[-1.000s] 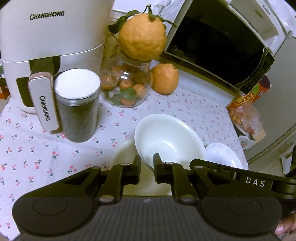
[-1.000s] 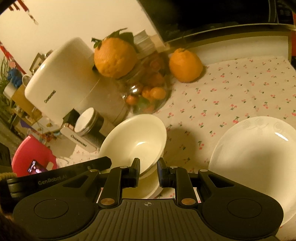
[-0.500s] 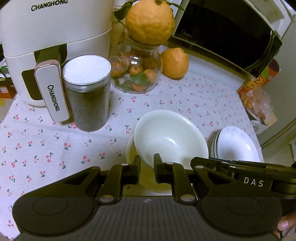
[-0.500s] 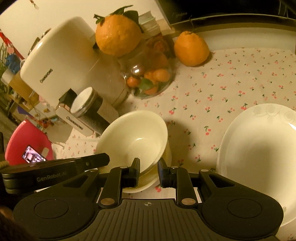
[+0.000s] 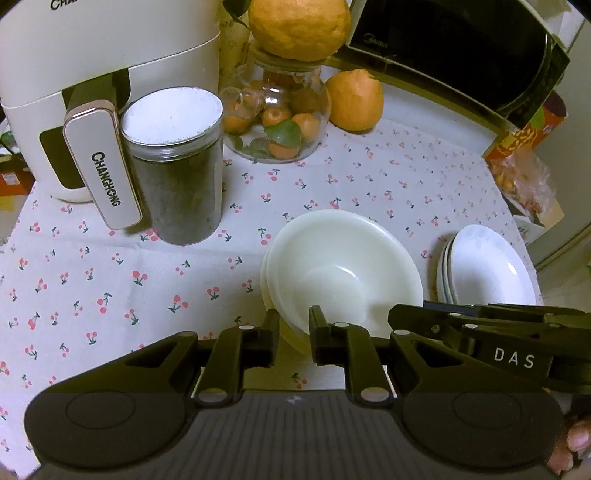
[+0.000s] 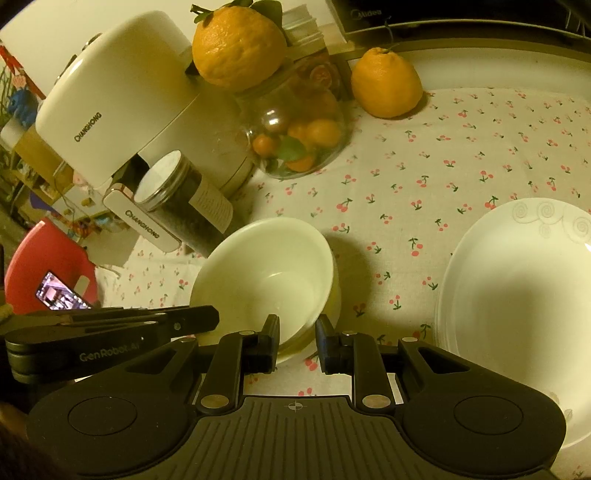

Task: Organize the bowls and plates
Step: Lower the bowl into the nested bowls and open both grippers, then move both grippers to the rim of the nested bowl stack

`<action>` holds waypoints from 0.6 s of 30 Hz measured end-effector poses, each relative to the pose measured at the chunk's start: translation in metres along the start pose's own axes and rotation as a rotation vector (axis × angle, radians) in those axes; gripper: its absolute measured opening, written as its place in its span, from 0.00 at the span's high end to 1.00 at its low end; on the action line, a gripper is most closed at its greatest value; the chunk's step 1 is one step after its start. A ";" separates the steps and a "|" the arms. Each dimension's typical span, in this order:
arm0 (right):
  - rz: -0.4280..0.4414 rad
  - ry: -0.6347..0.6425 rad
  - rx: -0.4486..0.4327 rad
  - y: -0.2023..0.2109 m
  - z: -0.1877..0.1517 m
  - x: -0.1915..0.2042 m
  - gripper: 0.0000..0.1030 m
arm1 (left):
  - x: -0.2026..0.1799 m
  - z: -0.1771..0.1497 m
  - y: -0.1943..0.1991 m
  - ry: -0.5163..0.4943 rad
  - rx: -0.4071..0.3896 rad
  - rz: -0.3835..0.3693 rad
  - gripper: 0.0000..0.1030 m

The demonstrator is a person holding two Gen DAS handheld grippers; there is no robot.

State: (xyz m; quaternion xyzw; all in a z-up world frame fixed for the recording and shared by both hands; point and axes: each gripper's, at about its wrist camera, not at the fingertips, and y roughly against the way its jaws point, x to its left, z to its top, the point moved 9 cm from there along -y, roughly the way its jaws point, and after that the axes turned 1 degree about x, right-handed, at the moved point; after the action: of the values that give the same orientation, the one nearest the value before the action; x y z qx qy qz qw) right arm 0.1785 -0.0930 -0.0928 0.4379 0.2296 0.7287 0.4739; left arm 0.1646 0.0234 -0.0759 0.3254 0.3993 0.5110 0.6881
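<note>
**Nearest**
- Left claw (image 5: 294,321): closed on the near rim of the bowl (image 5: 343,266), one finger outside the wall and one inside. Its jaws have just eased apart slightly, with the rim between them.
- Right claw (image 6: 297,326): pinches the same bowl's rim from the other side, one finger over the inside and one outside. In the left view its black tip reaches in from the right.
- Person: fingertips (image 5: 576,443) show at the bottom right edge.

**Middle**
- Bowl: white, upright, empty. It sits nested in a lower bowl (image 5: 266,273), whose rim shows just beyond it on the left.
- Plates (image 5: 487,266): a stack of white plates just right of the bowls and apart from them. The right view shows a faint swirl pattern on the top rim.
- Counter (image 5: 110,277): covered by a white cloth printed with small red cherries.

**Further back**
- Canister (image 5: 181,184): clear, with dark contents and a white lid. It stands upright to the left, beyond the bowls.
- Air fryer (image 5: 92,55): white, lettered CHANGHONG, with its handle just beside the canister.
- Glass jar (image 5: 277,125): holds small oranges and leaves, and a large orange (image 5: 299,26) rests on its mouth.
- Second orange (image 5: 354,99): on the cloth just right of the jar.
- Microwave (image 5: 461,55): black door, at the back right.
- Snack bag (image 5: 528,181): at the counter's right edge.
- Red stool (image 6: 44,258): off the counter to the left, with a lit phone (image 6: 59,295) on it.
</note>
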 end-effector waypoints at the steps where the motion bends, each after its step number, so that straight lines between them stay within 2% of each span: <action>1: 0.001 0.000 0.001 0.000 0.000 0.000 0.78 | 0.000 0.000 -0.001 -0.005 0.001 0.004 0.84; 7: 0.002 -0.008 0.009 -0.001 0.000 -0.002 0.78 | 0.000 -0.001 -0.002 -0.020 0.008 0.009 0.83; 10: 0.004 -0.015 0.009 0.000 0.001 -0.003 0.70 | 0.000 -0.002 -0.004 -0.034 0.013 0.015 0.79; 14: 0.016 -0.038 0.003 0.003 0.003 -0.006 0.51 | -0.001 -0.002 -0.004 -0.048 0.002 0.011 0.58; 18: 0.015 -0.049 -0.008 0.008 0.006 -0.010 0.45 | -0.003 -0.003 -0.003 -0.066 -0.009 -0.002 0.40</action>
State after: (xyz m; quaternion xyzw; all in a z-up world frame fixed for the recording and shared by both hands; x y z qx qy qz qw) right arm 0.1817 -0.1062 -0.0878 0.4556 0.2114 0.7222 0.4757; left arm 0.1631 0.0196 -0.0790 0.3384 0.3745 0.5012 0.7029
